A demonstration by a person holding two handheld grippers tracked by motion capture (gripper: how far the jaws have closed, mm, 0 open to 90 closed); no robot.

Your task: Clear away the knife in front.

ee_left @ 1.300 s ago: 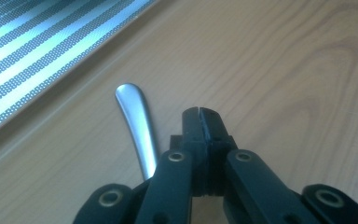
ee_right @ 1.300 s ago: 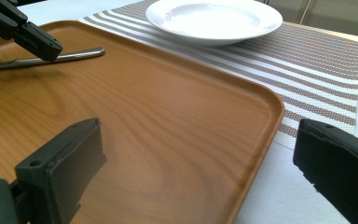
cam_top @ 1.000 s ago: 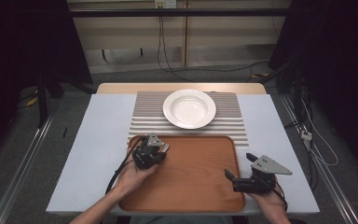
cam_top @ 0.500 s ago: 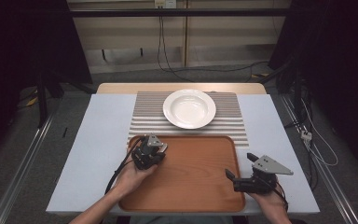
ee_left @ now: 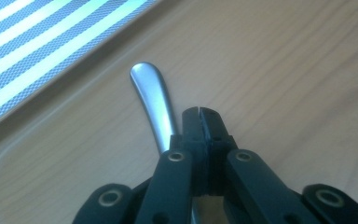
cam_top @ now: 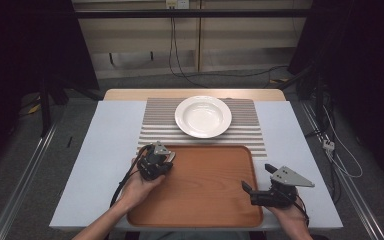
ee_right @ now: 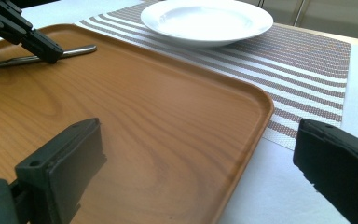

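Note:
A wooden tray (cam_top: pixel 205 200) lies at the table's near edge. In its far left corner lies a metal utensil handle (ee_left: pixel 151 93), also visible in the right gripper view (ee_right: pixel 74 50). My left gripper (cam_top: pixel 166 161) hovers low over that handle. Its jaws are shut pad to pad (ee_left: pixel 200 114), and the handle runs beside and under them, not between them. My right gripper (cam_top: pixel 256 178) stands open at the tray's right rim. Its two wide-apart fingers (ee_right: pixel 65 154) straddle the rim with nothing between them. The utensil's other end is hidden under the left gripper.
A white deep plate (cam_top: pixel 203 116) sits on a striped placemat (cam_top: pixel 155 125) just beyond the tray. The pale blue table top (cam_top: pixel 105 150) flanks both. Cables hang at the back, and the floor drops away on either side.

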